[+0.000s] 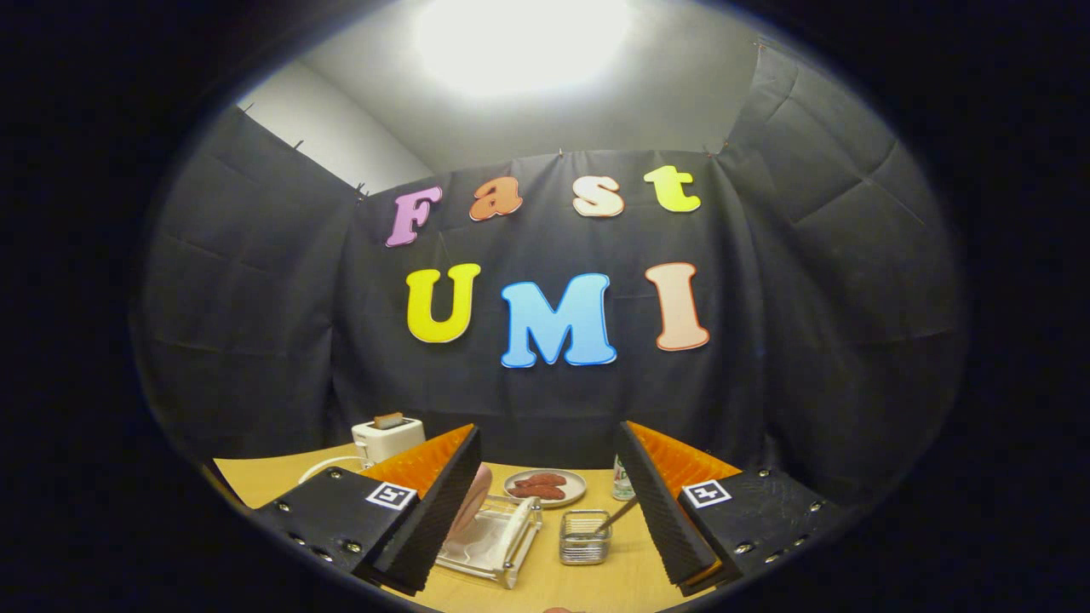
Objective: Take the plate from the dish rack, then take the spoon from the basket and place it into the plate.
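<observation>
Jaws spread wide, gripping nothing, raised above the tabletop (281, 477). Gripper (549, 502) aimed level toward the booth's back wall. Dish rack (490, 545) just ahead, close to the left finger (434, 511) — pink plate (470, 502) standing on edge in it, partly hidden behind that finger. Wire basket (584, 538) right beside the rack, between the fingers, spoon (620, 513) leaning out of it toward the right finger (660, 511). Beyond both: second plate (545, 488) with reddish food pieces, lying flat. Small bottle (623, 482) next to it, near the right finger. White toaster (387, 438) with a slice in the slot, far left at the wall, cord trailing off.
</observation>
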`<move>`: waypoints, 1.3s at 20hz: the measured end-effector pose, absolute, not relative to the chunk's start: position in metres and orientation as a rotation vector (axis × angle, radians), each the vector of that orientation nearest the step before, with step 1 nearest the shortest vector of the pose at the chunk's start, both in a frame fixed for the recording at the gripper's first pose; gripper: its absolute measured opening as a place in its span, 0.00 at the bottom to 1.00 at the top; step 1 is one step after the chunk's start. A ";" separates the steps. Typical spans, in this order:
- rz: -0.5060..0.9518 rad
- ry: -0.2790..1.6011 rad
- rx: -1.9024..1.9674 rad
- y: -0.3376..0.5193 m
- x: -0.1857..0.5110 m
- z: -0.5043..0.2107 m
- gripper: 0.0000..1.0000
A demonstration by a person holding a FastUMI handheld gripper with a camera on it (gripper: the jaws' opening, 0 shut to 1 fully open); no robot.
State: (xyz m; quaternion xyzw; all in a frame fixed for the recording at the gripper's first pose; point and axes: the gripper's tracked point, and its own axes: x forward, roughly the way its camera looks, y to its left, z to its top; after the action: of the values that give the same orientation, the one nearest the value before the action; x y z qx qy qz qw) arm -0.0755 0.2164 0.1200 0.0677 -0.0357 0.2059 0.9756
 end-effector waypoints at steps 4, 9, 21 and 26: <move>0.458 -0.069 0.139 0.252 -0.057 0.130 0.98; 0.489 0.062 0.127 0.296 -0.019 0.111 0.98; 0.551 0.700 0.063 0.375 0.040 -0.020 0.98; 0.560 0.915 0.085 0.389 0.039 -0.065 0.99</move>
State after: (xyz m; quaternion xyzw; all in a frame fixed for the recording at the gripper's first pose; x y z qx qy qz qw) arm 0.0387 0.3890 -0.0651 0.0404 0.4356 0.2667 0.8588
